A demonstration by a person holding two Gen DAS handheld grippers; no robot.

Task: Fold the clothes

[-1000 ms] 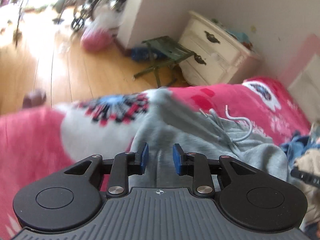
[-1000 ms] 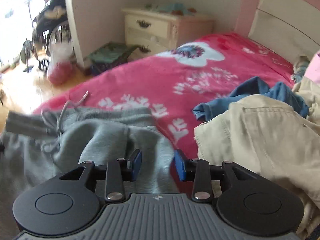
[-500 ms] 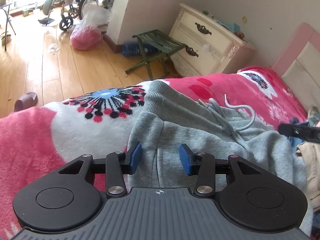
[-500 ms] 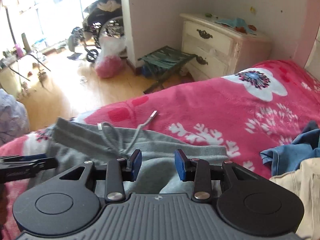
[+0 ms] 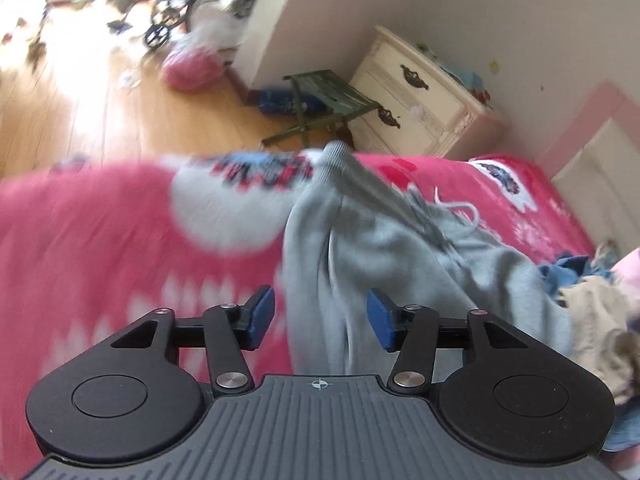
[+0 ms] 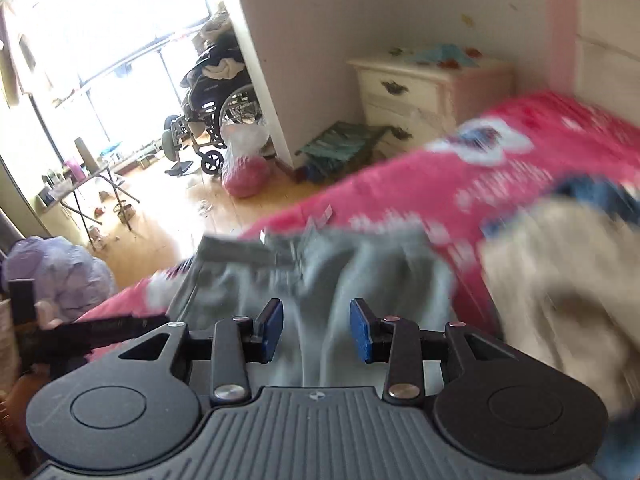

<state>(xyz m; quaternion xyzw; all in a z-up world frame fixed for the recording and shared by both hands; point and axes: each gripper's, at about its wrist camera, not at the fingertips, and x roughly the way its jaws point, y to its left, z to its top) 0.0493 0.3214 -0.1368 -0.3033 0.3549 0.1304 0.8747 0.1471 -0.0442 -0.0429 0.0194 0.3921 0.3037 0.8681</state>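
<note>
Grey sweatpants [image 5: 384,256] are seen rumpled, unfolded, on the bed [image 5: 100,240]; both hand-held grippers, left [image 5: 321,317] and right [image 6: 316,330], are spread, gripping nothing; other clothes [image 6: 560,280] are heaped alongside.

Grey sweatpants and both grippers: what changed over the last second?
The left gripper opened wider over the grey sweatpants; the right gripper opened slightly. Both views are motion-blurred, so the grippers are moving. Neither holds cloth. The sweatpants stay on the red blanket, beside the beige garment.
</note>
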